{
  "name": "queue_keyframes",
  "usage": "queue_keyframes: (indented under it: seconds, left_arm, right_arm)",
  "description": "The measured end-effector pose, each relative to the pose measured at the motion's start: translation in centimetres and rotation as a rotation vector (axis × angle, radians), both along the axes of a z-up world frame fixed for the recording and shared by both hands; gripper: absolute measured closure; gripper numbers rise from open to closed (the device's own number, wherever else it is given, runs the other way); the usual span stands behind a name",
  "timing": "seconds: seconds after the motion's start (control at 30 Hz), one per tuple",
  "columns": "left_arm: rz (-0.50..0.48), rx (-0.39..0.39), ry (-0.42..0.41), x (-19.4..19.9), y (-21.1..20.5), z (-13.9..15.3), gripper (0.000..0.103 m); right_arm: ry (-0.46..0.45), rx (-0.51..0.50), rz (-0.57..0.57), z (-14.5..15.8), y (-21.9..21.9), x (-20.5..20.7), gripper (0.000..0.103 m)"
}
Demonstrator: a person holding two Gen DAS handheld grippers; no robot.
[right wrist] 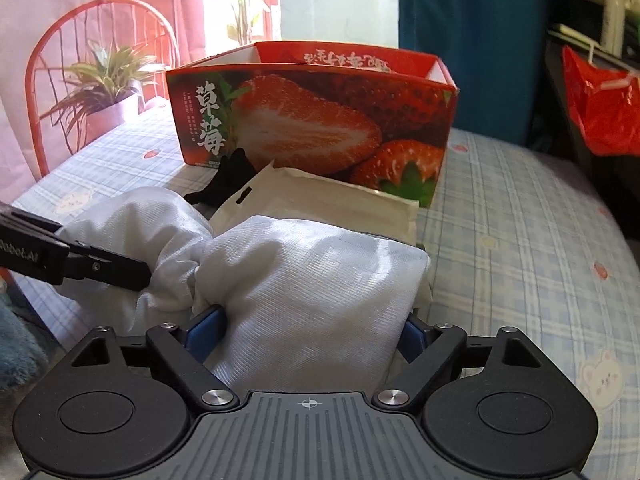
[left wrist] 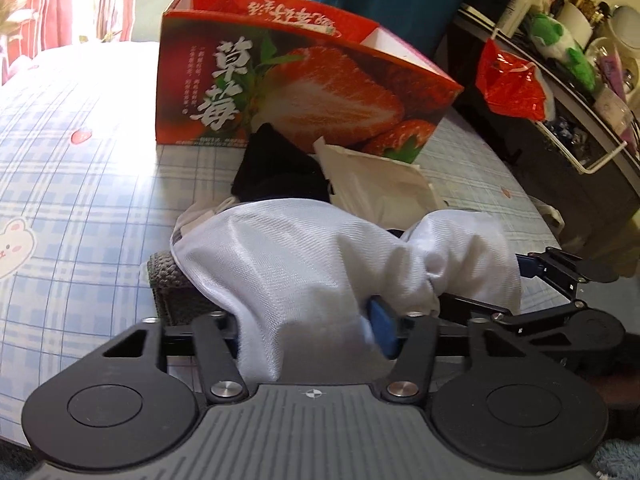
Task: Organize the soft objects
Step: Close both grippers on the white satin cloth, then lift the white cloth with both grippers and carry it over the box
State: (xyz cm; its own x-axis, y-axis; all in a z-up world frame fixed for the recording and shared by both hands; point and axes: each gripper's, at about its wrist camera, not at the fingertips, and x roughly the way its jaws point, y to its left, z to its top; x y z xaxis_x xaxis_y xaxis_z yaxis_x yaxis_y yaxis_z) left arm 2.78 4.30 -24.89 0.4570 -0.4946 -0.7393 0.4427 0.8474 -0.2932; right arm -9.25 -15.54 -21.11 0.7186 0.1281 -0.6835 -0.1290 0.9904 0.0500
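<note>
A bed (right wrist: 520, 208) with a blue checked sheet carries everything. A red strawberry box (right wrist: 316, 120) stands open-topped toward its far edge. Just before the box lie a white bag (right wrist: 320, 196) and a black cloth (left wrist: 276, 168). Nearer the front edge, a white cloth (left wrist: 304, 248) is bunched up. The left hand-held gripper (left wrist: 312, 320) is about half closed, pinching one end; the right hand-held gripper (right wrist: 308, 328), spread wider, clamps the other.
</note>
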Motion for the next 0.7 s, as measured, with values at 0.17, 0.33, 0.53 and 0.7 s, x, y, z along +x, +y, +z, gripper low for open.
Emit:
queue_keyframes:
  seconds: [0.17, 0.33, 0.53, 0.7]
  left_arm:
    - [-0.016, 0.003, 0.021, -0.1, -0.4, -0.5, 0.048]
    - [-0.032, 0.002, 0.025, -0.2, -0.4, -1.0, 0.048]
    - [-0.034, -0.03, 0.002, -0.4, 0.1, -0.4, 0.063]
    - [-0.011, -0.087, -0.029, -0.4, 1.1, 1.1, 0.066]
  right_arm:
    - [0.022, 0.058, -0.009, 0.0, -0.5, -0.2, 0.032]
    - [0.029, 0.082, 0.003, -0.1, -0.4, -0.2, 0.046]
    - [0.01, 0.104, 0.036, 0.6, -0.2, -0.5, 0.064]
    - [-0.042, 0.14, 0.056, 2.2, -0.6, -0.6, 0.067]
